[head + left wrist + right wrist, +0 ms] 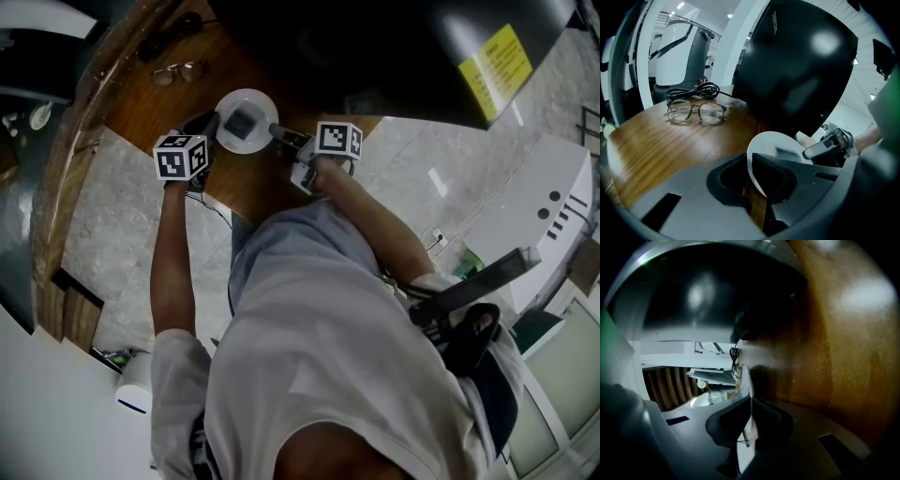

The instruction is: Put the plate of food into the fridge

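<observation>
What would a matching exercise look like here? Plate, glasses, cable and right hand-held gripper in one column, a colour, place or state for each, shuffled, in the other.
Things:
1. plate
2. glasses
3. cable
4. right hand-held gripper

Colour, place or state:
A. black, coiled next to the glasses
B. shut on the plate's rim
C. white and round
D. clear-framed, lying on the wooden table

Pairs: 1-C, 2-D, 3-A, 4-B
</observation>
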The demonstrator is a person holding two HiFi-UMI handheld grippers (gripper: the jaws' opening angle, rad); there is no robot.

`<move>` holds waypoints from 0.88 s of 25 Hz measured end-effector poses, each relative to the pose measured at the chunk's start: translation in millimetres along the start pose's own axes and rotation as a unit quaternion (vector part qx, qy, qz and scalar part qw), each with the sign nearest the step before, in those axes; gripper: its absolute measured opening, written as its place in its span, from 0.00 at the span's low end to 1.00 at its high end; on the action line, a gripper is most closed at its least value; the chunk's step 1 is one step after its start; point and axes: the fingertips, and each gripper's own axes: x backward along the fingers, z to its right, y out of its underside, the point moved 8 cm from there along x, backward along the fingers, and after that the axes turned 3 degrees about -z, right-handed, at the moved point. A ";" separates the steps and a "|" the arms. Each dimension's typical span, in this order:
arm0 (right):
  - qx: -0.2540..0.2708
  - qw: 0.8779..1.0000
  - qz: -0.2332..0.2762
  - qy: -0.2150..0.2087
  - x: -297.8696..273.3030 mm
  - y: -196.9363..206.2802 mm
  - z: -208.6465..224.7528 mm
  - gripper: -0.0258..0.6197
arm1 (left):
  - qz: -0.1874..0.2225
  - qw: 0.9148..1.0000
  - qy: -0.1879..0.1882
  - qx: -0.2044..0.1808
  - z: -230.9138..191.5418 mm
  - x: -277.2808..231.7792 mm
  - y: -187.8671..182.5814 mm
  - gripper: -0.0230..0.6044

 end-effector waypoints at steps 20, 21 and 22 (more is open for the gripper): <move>0.023 0.997 -0.060 -0.048 9.4 -9.6 -4.4 0.08 | 0.070 0.992 -0.027 0.100 12.4 17.9 16.8 0.08; 0.024 0.997 -0.063 -0.046 12.2 -11.7 -6.1 0.07 | 0.069 0.992 -0.028 0.098 15.9 19.0 15.1 0.08; 0.025 0.996 -0.067 -0.043 14.8 -13.6 -7.7 0.07 | 0.067 0.993 -0.029 0.096 19.2 19.8 14.2 0.08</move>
